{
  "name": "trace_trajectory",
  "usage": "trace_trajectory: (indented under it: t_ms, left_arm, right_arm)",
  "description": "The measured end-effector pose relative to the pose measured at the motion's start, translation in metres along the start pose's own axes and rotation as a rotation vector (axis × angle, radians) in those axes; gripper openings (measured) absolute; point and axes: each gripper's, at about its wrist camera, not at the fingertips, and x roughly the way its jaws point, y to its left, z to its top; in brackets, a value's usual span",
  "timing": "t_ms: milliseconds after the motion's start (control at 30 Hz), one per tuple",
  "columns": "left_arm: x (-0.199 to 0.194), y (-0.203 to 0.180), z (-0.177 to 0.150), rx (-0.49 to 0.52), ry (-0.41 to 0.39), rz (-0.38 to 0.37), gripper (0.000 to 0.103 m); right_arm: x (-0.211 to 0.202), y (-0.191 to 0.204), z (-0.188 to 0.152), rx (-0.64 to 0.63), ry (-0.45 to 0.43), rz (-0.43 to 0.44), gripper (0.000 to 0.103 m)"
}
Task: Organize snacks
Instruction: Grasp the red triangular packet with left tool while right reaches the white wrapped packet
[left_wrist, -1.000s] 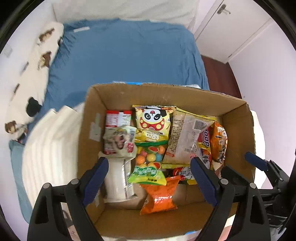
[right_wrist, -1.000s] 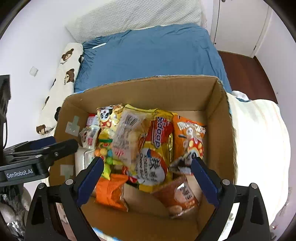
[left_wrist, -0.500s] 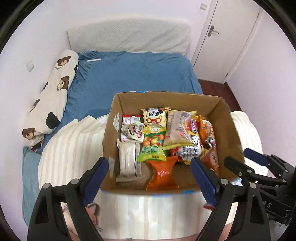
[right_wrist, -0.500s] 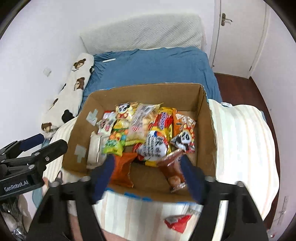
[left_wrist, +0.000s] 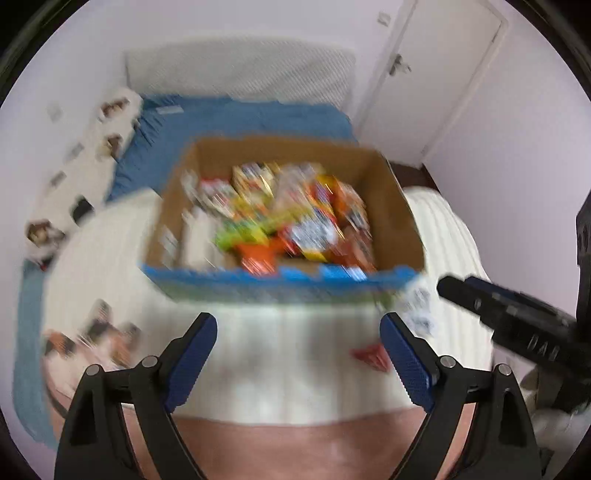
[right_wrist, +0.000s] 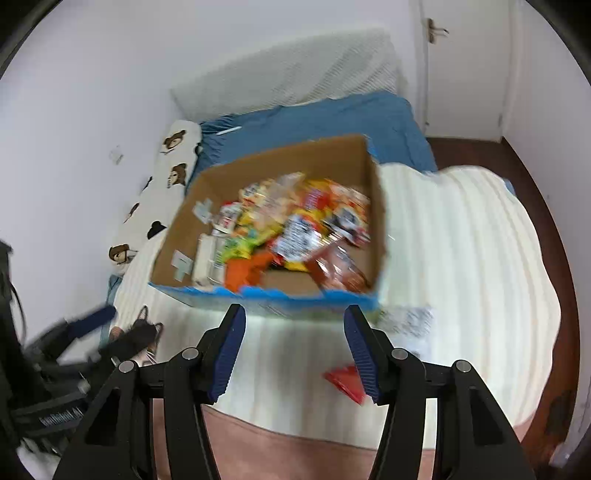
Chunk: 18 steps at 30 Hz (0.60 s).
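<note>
I have both tools hanging over the cream striped blanket (right_wrist: 461, 258), pointing steeply down, with the cardboard box (right_wrist: 280, 162) of snacks just ahead of the fingertips. My left gripper (left_wrist: 297, 354) stands wide with nothing between its fingers; my right gripper (right_wrist: 293, 350) is narrower, its jaws closing on empty air, no packet between the pads. The box holds a heap of bright packets (right_wrist: 295, 229), too blurred and overlapped for me to count honestly; I can only say many. Outside the box I count three loose things on the blanket: one red packet (right_wrist: 343, 378) just beside the right tool's right finger, one pale printed packet (right_wrist: 410, 321) ahead of that finger near the box corner, and one dark-and-orange item (left_wrist: 99, 336) off to the left of the left tool, too smeared to name. One box, two grippers. I judge the step in hand to be collecting a stray, most likely the red packet since it lies nearest. To do it well I would open the right tool again before descending, centre the packet between the pads, not off one finger, come down until the tips press lightly into the soft blanket, and pinch the packet's edge without snagging the fabric.
</note>
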Motion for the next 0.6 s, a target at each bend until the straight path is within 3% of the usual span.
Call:
trace_trajectory:
  t_ms: [233,467,533,600]
  left_arm:
    - [0.087,-0.055,-0.029,-0.004,0.17,-0.071,0.09]
    - [0.179,-0.09,-0.039,-0.026,0.341,-0.078,0.09]
    - [0.195,-0.092,-0.041,-0.053,0.357,-0.089,0.09]
    - [0.204,-0.091,-0.043,-0.075,0.355,-0.074,0.059]
  right_arm:
    - [0.02,-0.074,-0.023,0.109,0.092,-0.039,0.059]
    - [0.06,-0.123,-0.019,0.144,0.195,-0.05,0.071]
    - [0.073,-0.134,-0.014,0.161,0.223,-0.031,0.071]
    - [0.087,-0.143,-0.01,0.17,0.242,-0.02,0.071]
